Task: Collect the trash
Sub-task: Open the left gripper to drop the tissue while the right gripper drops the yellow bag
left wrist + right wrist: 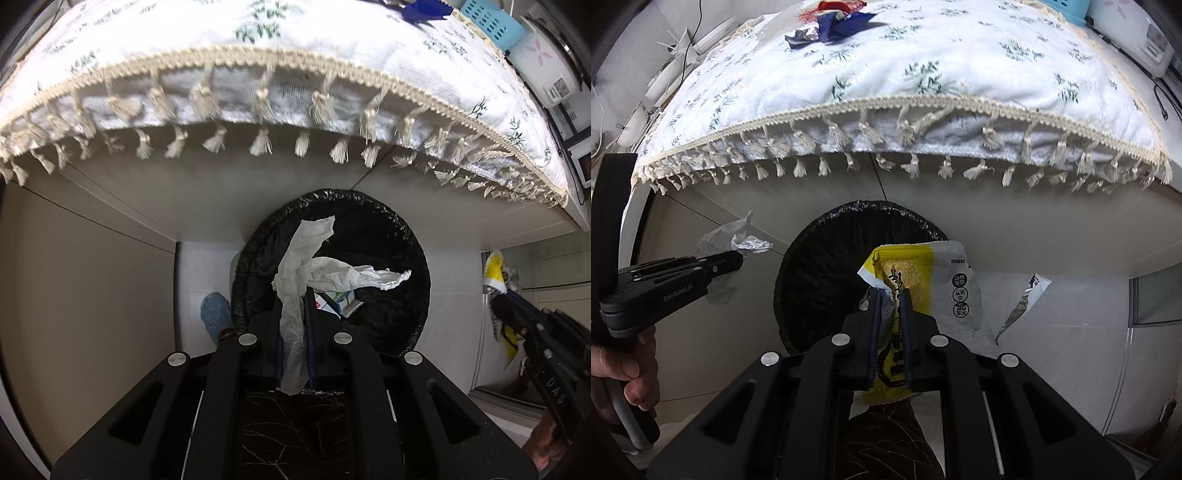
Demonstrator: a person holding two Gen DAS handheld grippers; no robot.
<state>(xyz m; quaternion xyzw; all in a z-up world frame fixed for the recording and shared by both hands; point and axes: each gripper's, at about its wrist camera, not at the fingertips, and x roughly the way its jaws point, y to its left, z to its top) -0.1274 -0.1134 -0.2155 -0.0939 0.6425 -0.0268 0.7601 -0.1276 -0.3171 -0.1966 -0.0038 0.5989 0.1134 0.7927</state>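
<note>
Fringed tablecloth (332, 55) overhead, black-lined bin (388, 295) below, left gripper (294, 314) clamping tissue (295, 280) over bin, right gripper (890, 306) pinching yellow wrapper (916, 273) above bin.

"GenRobot.AI" on left tongs (738, 258)

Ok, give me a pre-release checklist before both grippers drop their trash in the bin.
1. Left gripper shut on the white tissue: ok.
2. Right gripper shut on the yellow wrapper: ok.
3. Tissue over the bin opening: ok.
4. Yellow wrapper over the bin: cannot tell; its torn foil end trails off to the right, seemingly past the rim.
5. Room left in the bin: ok, only a few scraps at the bottom.
6. Table cleared: not ok, blue wrappers remain on the tablecloth.
</note>
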